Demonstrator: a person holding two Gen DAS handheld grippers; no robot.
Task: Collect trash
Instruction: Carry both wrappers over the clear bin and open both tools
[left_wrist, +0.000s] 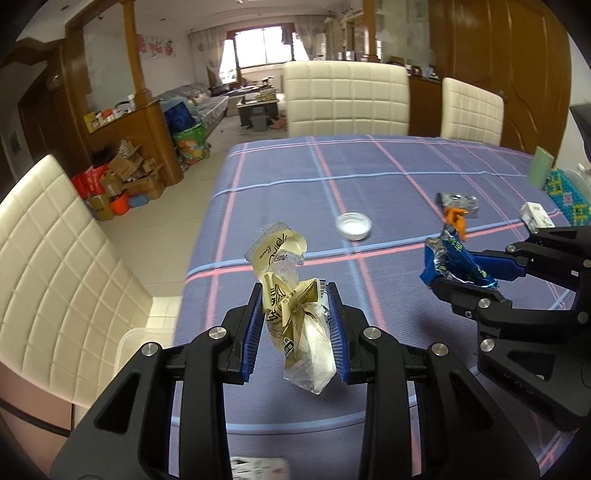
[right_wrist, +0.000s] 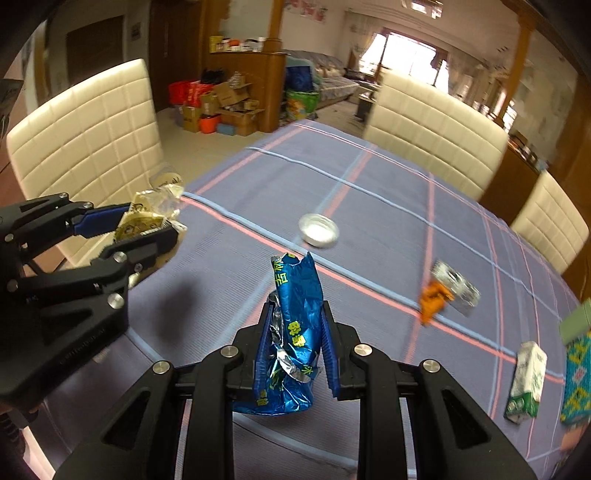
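1. Left wrist view: my left gripper (left_wrist: 295, 314) is pinching a crumpled gold wrapper (left_wrist: 295, 317) between its blue pads, lifted clear of the table (left_wrist: 388, 173). Most of the wrapper sticks out above and below the pads, so I judge a quick swing could let the slick film slide out.
2. Same view: the right gripper (left_wrist: 465, 273) hangs close by on my right, clamped on a blue wrapper (left_wrist: 450, 264). If I turn carelessly the two rigs could knock together.
3. Right wrist view: the right gripper (right_wrist: 295, 343) squeezes the blue wrapper (right_wrist: 295, 332) mid-body, off the cloth. The foil looks slippery and could slip free.
4. Same view: a bottle cap (right_wrist: 318, 229), an orange-and-silver packet (right_wrist: 448, 291) and a small white carton (right_wrist: 526, 380) lie on the table. I risk forgetting them, or sweeping the cap off the edge.
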